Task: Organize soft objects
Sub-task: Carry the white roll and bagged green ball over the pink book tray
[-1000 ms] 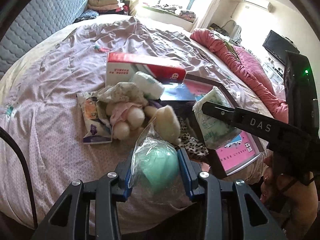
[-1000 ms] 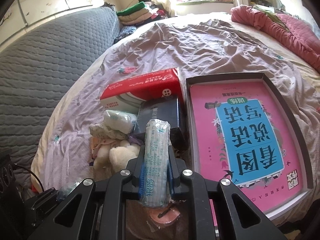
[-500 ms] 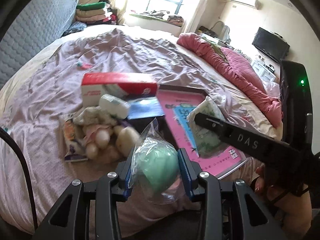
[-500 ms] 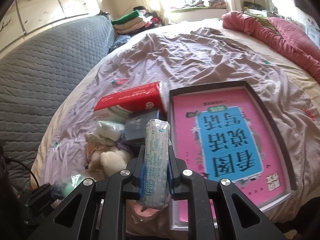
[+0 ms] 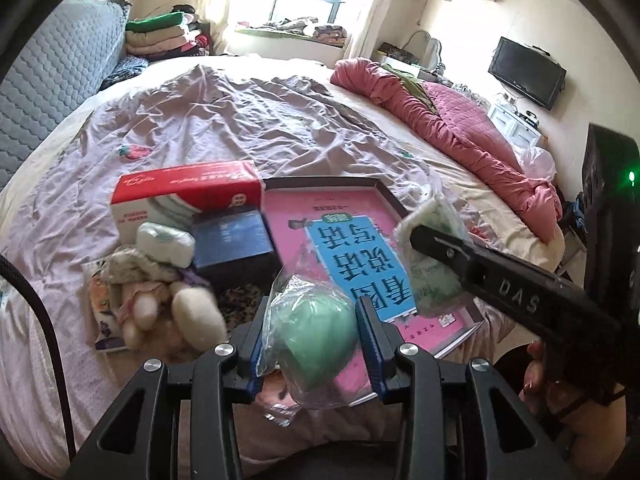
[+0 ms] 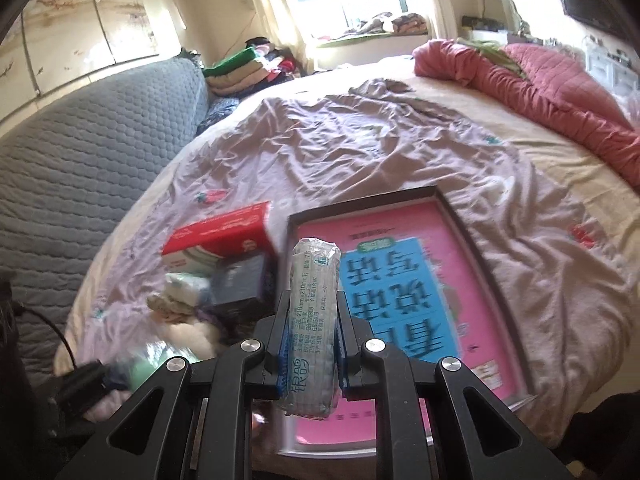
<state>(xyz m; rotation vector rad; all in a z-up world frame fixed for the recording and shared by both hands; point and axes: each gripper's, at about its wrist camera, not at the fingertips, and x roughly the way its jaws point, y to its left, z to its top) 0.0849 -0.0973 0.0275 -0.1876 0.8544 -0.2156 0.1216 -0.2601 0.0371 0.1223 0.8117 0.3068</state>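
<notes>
Claws have lifted higher, keeping bagged sponge and tissue pack.

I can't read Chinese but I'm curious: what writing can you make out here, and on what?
"DAS": on the right gripper.
"210mm×210mm": on the tissue pack it grips; other print too small.
"看图说话写话", upside down: on the pink book in the tray.
Red tissue box: lettering too blurred.
Left gripper, green bagged item: none.
</notes>
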